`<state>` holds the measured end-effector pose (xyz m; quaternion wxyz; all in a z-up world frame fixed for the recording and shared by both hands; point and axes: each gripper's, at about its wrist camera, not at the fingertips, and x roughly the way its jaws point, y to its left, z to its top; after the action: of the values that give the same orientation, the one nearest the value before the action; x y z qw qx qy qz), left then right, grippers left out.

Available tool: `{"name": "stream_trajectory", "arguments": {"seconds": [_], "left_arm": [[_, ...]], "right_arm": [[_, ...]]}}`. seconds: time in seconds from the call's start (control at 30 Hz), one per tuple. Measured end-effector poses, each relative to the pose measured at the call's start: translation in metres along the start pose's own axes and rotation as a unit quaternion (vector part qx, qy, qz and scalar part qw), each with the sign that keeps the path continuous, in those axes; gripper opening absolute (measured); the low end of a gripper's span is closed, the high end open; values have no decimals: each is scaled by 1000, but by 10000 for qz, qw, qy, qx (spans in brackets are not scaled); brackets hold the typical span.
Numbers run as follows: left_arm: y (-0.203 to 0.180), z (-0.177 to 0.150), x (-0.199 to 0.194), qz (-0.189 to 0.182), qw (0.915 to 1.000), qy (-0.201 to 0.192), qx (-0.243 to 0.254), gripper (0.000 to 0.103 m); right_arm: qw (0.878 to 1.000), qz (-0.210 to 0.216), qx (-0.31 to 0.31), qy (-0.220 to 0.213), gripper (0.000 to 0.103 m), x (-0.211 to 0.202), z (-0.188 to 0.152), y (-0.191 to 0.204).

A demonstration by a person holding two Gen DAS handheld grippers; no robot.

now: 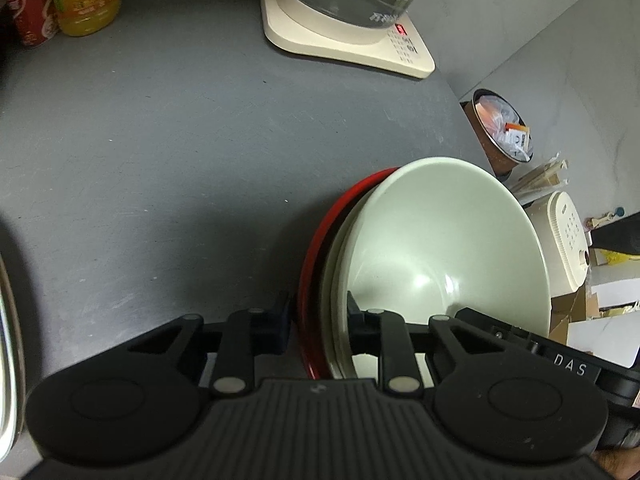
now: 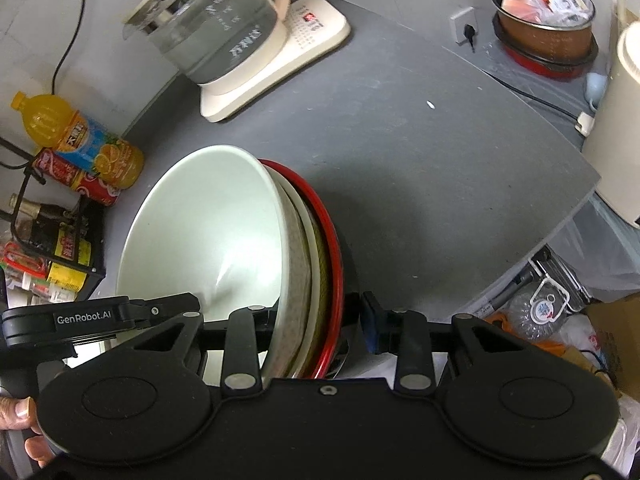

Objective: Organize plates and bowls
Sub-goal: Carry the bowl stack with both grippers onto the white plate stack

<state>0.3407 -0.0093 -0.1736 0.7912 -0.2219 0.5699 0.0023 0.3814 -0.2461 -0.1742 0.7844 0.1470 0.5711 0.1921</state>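
Over the grey counter [image 1: 160, 160] we've got both grippers clamped on one stack: left gripper [image 1: 318, 322] and right gripper [image 2: 316, 316] pinching opposite rims of the pale bowl [image 1: 440, 240], cream plates and red plate [image 1: 316, 248]. Probably heavy, slick, breakable ceramic, so grip the rims squarely.

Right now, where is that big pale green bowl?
The pale green bowl tops a stack with a cream plate and a red plate. The left gripper and right gripper each clamp the stack's rim above the grey counter.
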Motion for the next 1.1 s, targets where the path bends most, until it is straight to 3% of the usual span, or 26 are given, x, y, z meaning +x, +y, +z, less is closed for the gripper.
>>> {"name": "stream_trajectory", "arguments": {"seconds": [0.6, 1.1], "left_arm": [[58, -19, -62, 227, 9958, -644, -609, 23], [131, -55, -122, 515, 9822, -1190, -1359, 23]], "right_arm": [[9954, 411, -847, 162, 33, 6, -8, 82], [9811, 865, -1703, 316, 33, 19, -30, 162]]}}
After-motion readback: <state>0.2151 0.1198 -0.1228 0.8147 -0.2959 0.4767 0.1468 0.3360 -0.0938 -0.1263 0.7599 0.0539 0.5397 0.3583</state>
